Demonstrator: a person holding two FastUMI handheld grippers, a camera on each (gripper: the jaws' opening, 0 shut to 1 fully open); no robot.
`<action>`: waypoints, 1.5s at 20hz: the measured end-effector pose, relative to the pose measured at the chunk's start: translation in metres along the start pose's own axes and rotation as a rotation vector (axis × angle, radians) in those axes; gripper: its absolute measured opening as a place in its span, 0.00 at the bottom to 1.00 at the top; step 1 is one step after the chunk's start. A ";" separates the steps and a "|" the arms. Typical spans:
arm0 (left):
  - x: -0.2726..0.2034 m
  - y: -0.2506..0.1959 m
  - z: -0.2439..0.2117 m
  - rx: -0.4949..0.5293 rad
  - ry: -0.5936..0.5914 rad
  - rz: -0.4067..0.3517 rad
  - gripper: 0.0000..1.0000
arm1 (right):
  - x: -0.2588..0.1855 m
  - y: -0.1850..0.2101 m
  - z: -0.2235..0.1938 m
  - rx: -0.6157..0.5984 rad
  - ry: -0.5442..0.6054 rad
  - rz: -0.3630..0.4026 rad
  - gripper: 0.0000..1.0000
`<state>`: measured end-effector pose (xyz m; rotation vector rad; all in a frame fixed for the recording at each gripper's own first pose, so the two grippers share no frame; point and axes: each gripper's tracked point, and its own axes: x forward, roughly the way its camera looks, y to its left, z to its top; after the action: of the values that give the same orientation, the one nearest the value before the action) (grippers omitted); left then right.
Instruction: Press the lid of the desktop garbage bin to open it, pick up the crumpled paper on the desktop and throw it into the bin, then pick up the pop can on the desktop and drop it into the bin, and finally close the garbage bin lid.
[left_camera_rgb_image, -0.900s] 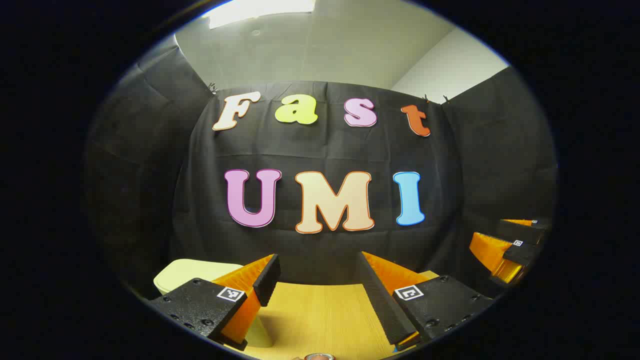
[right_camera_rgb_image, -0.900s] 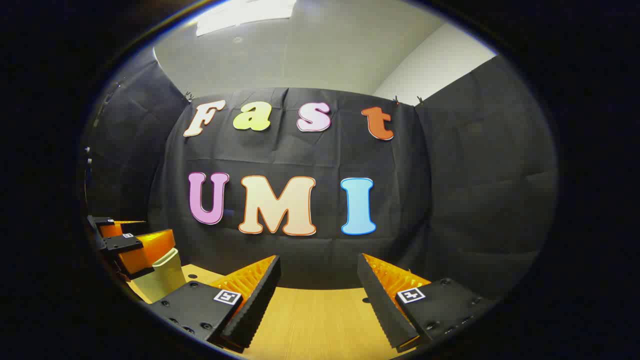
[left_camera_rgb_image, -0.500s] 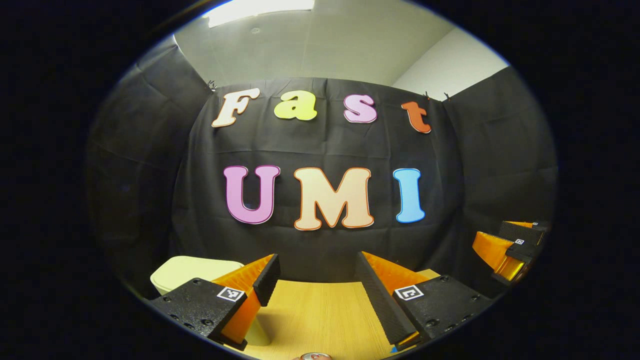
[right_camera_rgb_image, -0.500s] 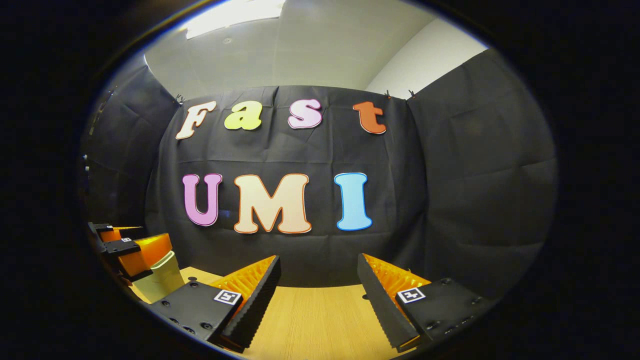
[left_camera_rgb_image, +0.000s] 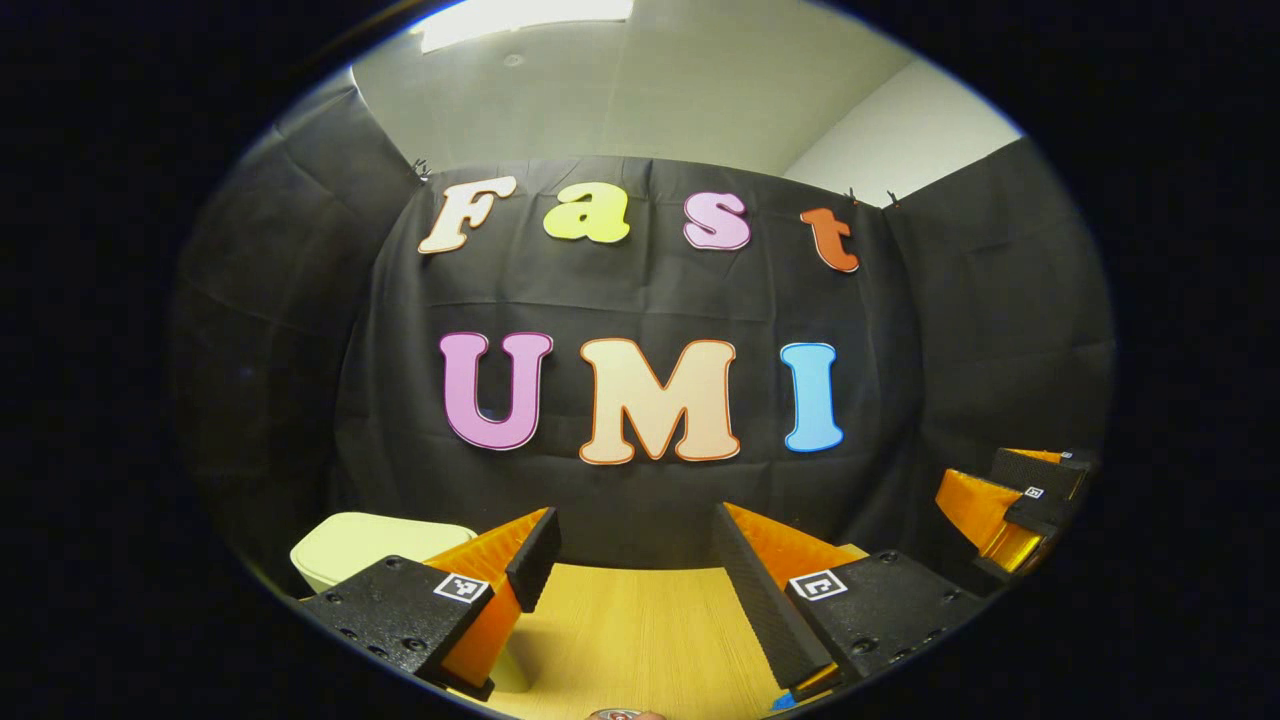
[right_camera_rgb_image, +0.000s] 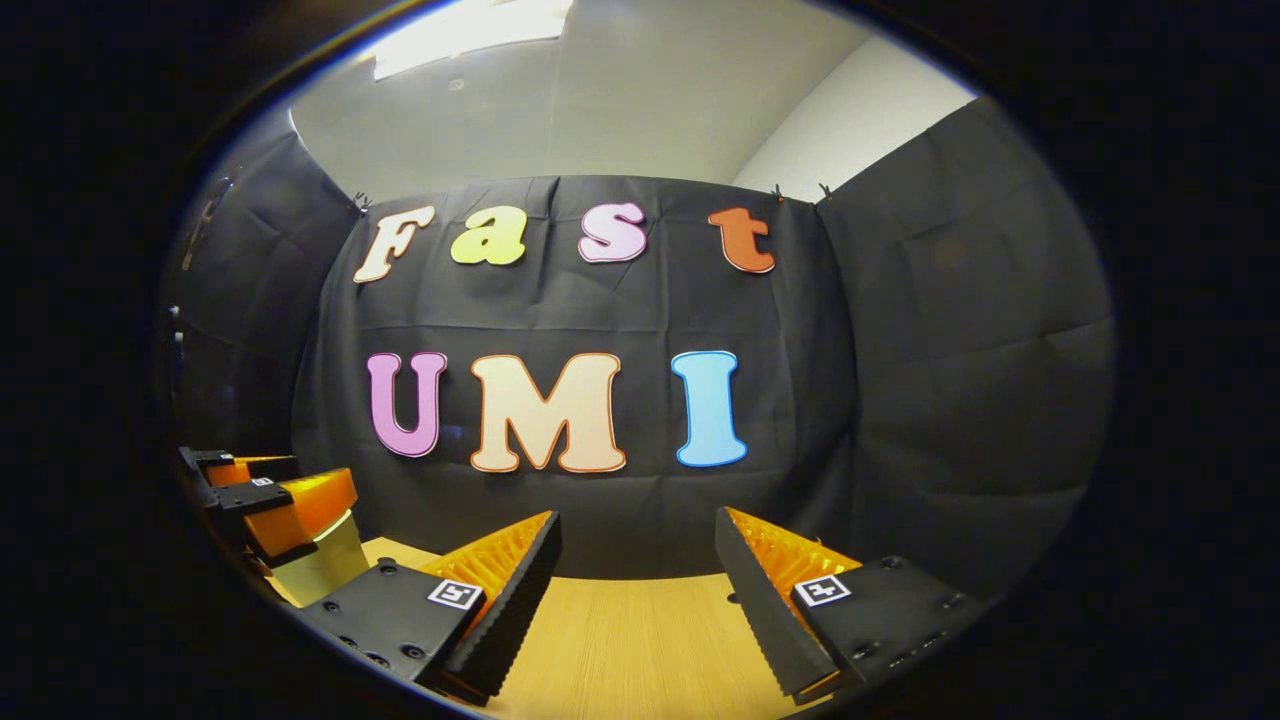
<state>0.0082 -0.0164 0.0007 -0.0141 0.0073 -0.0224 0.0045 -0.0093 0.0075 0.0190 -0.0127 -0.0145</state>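
The pale yellow desktop bin (left_camera_rgb_image: 365, 545) stands at the lower left in the left gripper view, its lid lying flat on top, partly behind my left finger. My left gripper (left_camera_rgb_image: 635, 545) is open over the wooden table (left_camera_rgb_image: 640, 630), nothing between its fingers. A sliver of the pop can's top (left_camera_rgb_image: 615, 714) peeks in at the bottom edge, below the gripper. In the right gripper view my right gripper (right_camera_rgb_image: 637, 550) is open and holds nothing. Far left there, the left gripper (right_camera_rgb_image: 285, 485) hangs just above the bin (right_camera_rgb_image: 325, 562).
The right gripper (left_camera_rgb_image: 1005, 490) shows at the far right of the left gripper view, well apart from the bin. The black cloth wall closes the table's far side, a short way past both grippers. Bare wood (right_camera_rgb_image: 630, 645) lies under the right gripper.
Both views shifted only slightly. In the right gripper view the left gripper edged rightward over the bin. The can's top sank lower at the left view's bottom edge.
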 end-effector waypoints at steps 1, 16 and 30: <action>0.000 -0.002 0.001 0.006 -0.005 -0.004 0.93 | 0.000 -0.001 0.000 -0.001 0.000 0.000 0.97; -0.004 -0.015 0.005 0.043 -0.014 -0.031 0.36 | -0.001 -0.002 -0.012 0.011 0.026 0.029 0.97; -0.016 0.083 -0.019 0.057 0.062 0.186 0.00 | 0.002 0.052 -0.029 0.028 0.068 0.119 0.97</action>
<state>-0.0058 0.0671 -0.0198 0.0447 0.0700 0.1630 0.0080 0.0428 -0.0205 0.0469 0.0538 0.1053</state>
